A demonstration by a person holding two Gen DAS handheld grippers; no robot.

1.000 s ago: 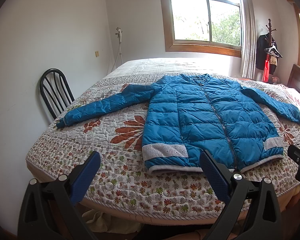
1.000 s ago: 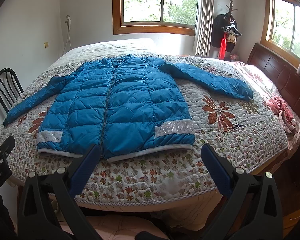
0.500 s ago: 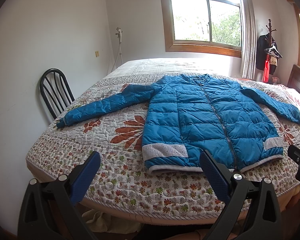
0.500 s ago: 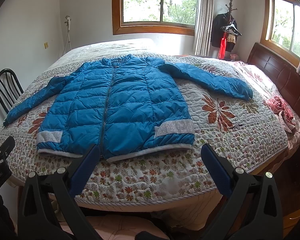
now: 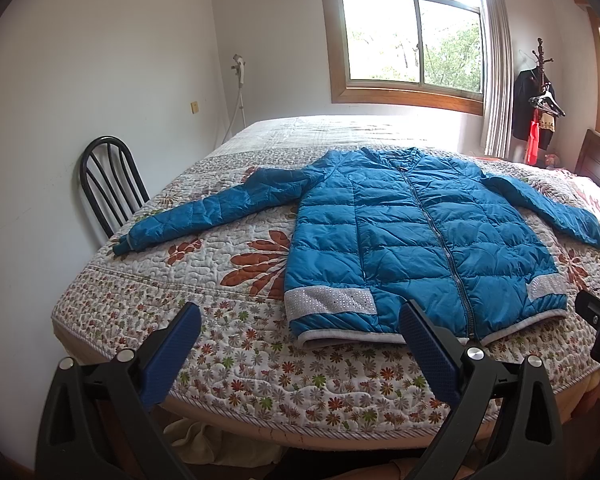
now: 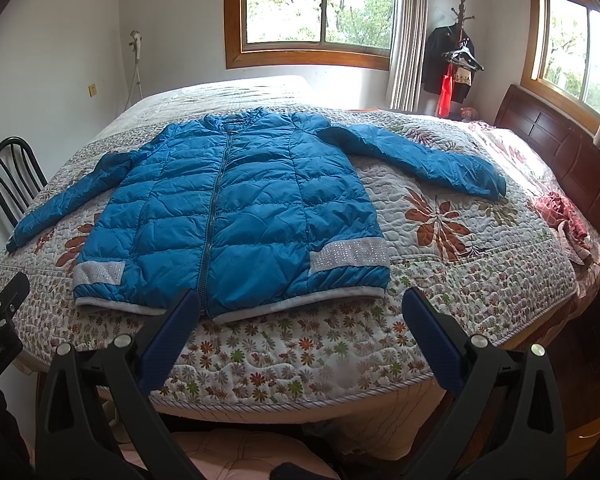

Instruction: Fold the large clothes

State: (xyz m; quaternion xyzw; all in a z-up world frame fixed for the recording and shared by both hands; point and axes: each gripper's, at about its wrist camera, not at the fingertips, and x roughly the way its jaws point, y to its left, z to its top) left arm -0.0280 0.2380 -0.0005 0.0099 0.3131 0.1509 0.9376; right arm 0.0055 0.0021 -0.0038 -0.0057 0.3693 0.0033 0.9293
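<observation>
Floral quilted bedspread point(image 5: 228, 344) gives me a broad flat surface, so the blue padded zip-up jacket point(image 5: 412, 240) lies face up, sleeves spread for folding. My left gripper point(image 5: 300, 344) and right gripper point(image 6: 302, 330) hover spread wide, empty, short of its hem.

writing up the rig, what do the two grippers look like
Both match: the left gripper and right gripper have black, triangular cut-out arms, silver round bolts and dark blue textured pads. No cables or sleeves show.
</observation>
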